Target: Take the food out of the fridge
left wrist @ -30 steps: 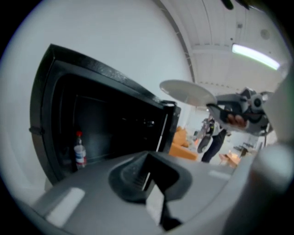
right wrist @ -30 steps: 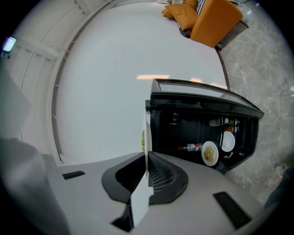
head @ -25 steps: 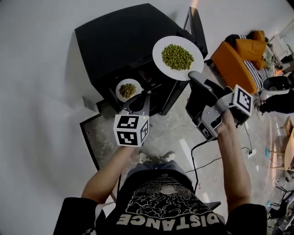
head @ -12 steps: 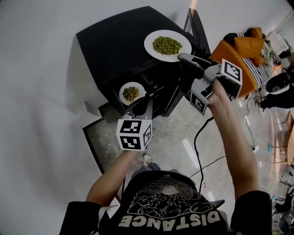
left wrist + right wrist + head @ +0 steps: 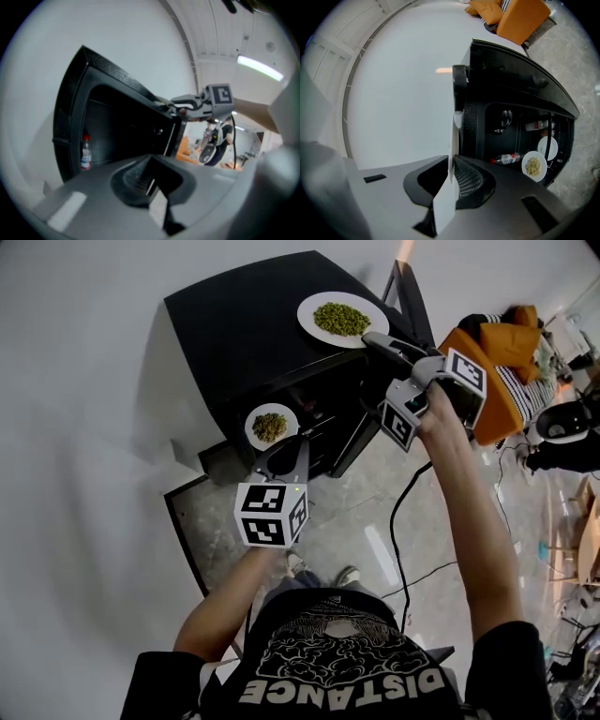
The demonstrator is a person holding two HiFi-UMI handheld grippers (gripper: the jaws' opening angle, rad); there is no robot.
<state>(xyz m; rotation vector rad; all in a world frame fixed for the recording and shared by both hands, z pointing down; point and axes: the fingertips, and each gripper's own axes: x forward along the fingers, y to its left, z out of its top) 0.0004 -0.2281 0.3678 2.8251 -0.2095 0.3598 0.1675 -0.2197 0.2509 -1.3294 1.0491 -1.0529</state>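
A black mini fridge [image 5: 253, 334] stands open towards me. A large white plate of green peas [image 5: 339, 319] lies over the right part of its top, and my right gripper [image 5: 371, 337] is shut on that plate's near rim. In the right gripper view the rim [image 5: 453, 140] shows edge-on between the jaws. A small white plate of yellowish food [image 5: 270, 426] hangs at the fridge opening, with my left gripper [image 5: 281, 446] shut on its edge. In the left gripper view its white rim [image 5: 158, 208] sits between the jaws.
Inside the fridge stand a red-capped bottle [image 5: 86, 152] and another white plate [image 5: 550, 146]. An orange chair [image 5: 487, 367] stands to the right. A black cable [image 5: 398, 521] trails over the marble floor. A white wall runs behind and to the left.
The pea plate in my right gripper now sits further over the fridge top than a second ago. My left gripper has shifted a little with the small plate.
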